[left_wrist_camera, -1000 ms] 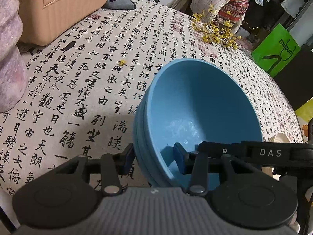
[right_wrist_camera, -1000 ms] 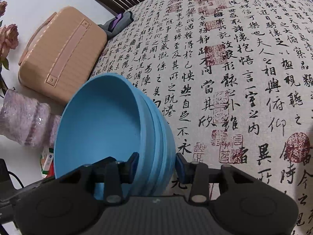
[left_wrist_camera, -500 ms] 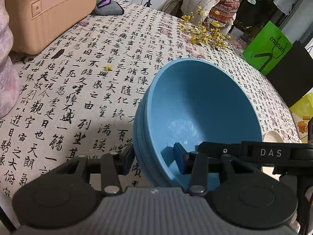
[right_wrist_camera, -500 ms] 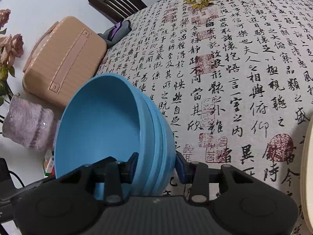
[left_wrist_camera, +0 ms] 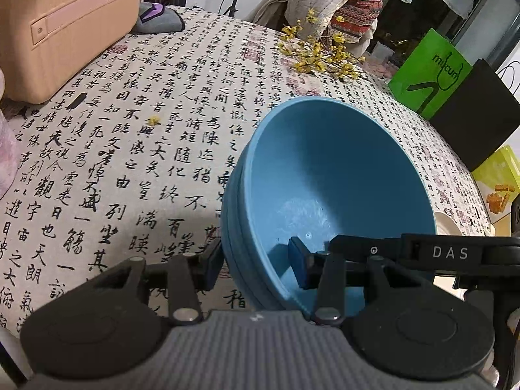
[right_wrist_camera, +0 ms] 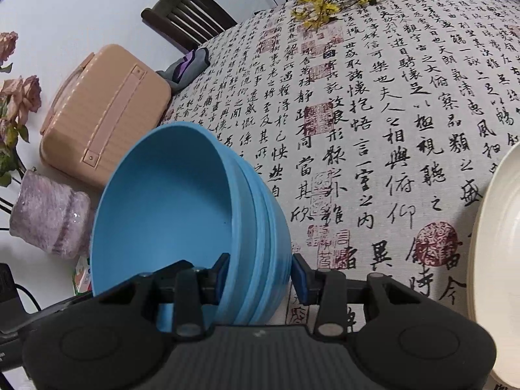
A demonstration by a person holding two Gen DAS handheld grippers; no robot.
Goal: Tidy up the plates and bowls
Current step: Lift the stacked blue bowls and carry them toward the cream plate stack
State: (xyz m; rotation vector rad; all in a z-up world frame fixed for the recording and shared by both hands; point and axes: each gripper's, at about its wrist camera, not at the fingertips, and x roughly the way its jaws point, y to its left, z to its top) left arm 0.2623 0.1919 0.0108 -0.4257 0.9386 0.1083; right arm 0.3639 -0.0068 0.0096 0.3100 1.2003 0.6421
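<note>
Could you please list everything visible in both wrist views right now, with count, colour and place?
blue bowls: a nested stack, at least three rims showing, tilted, held above the tablecloth.
tablecloth: one, cream with black calligraphy and red seals, covering the table.
cream plate: one, at the right edge of the right wrist view.
case: one, peach, at the table's far-left side.
vase: one, pinkish, beside the case.
yellow flower sprigs: one bunch, far side of the table.
grey-purple pouch: one, near the case.
green bag: one, beyond the table.
chair: one, dark wood, behind the table.
left gripper: black, jaws clamped on the stack's rim.
right gripper: black, jaws clamped on the opposite rim.
</note>
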